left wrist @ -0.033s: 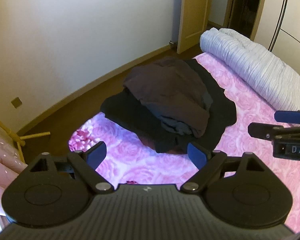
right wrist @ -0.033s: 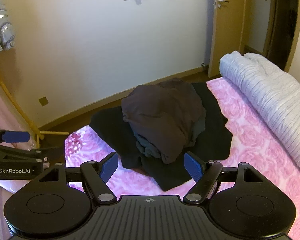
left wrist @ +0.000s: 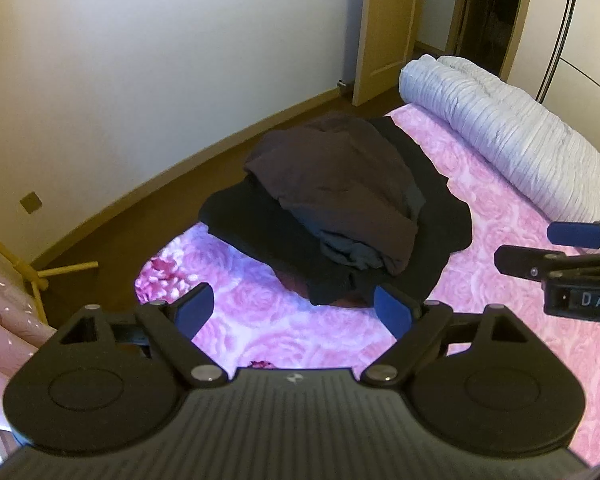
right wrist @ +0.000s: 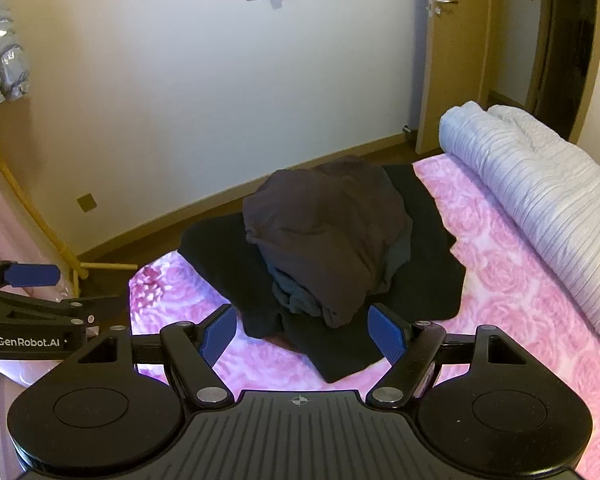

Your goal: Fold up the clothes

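Clothes pile (right wrist: 328, 248), lower layers hidden

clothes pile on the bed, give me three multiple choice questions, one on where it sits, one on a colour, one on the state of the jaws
1. Where does the clothes pile lie?
A. on the floor by the door
B. on the pink floral sheet, left of the rolled grey duvet
C. on top of the rolled duvet

2. What colour is the top garment of the pile?
A. dark brown
B. white
C. bright red

3. How do the jaws of the left gripper and right gripper stand?
A. both shut on cloth
B. one open, one shut
C. both open and holding nothing

Answers: 1 B, the pile rests on the sheet beside the duvet. 2 A, brown cloth drapes over the darker pieces. 3 C, the blue pads stand apart with sheet visible between them.
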The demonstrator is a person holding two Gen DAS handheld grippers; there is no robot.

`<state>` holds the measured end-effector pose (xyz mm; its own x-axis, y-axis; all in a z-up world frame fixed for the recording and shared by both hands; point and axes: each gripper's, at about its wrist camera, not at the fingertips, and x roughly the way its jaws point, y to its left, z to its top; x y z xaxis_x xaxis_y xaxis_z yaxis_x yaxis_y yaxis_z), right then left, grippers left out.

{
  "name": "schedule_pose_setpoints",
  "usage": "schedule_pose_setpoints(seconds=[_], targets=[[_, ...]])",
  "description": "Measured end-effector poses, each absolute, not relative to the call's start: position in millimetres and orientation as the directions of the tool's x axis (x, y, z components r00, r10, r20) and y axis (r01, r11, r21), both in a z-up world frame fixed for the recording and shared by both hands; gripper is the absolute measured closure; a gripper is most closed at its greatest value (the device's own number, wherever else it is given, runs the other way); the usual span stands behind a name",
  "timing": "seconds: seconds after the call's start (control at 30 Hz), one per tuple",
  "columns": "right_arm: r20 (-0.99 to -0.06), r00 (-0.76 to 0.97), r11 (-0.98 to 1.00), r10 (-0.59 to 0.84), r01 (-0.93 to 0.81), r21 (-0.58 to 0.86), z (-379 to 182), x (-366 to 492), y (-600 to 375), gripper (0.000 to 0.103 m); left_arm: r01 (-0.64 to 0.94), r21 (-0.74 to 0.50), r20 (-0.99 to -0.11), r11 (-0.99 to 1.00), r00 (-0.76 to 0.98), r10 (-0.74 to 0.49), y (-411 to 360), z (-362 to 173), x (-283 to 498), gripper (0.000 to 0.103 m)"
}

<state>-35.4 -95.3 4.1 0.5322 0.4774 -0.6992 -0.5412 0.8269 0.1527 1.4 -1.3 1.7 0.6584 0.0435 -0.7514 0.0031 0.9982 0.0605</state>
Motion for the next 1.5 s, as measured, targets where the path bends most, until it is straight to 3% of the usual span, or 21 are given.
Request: schedule_pose_setpoints(seconds=[0.3, 0.57, 1.5], targets=[[-0.753, 0.538, 0.840, 0.379, -0.542, 0.036, 8, -17, -75, 0.027, 0.080, 0.000, -0.781, 0.997, 0.623, -0.050, 3, -11, 29, 0.019], [-0.745, 0.540, 0.835, 0.391, -0.548, 0.041, 1, -9, -71, 0.027, 0.089, 0.056, -0.794, 0.994, 0.608, -0.010, -1, -10, 44, 0.019], [-0.733, 0.568, 0.833, 0.374, -0.554, -0.005, 2, -1, -74, 0.027, 0.081, 0.057, -0.789, 0.995, 0.614, -0.005, -9, -6, 52, 0.019]])
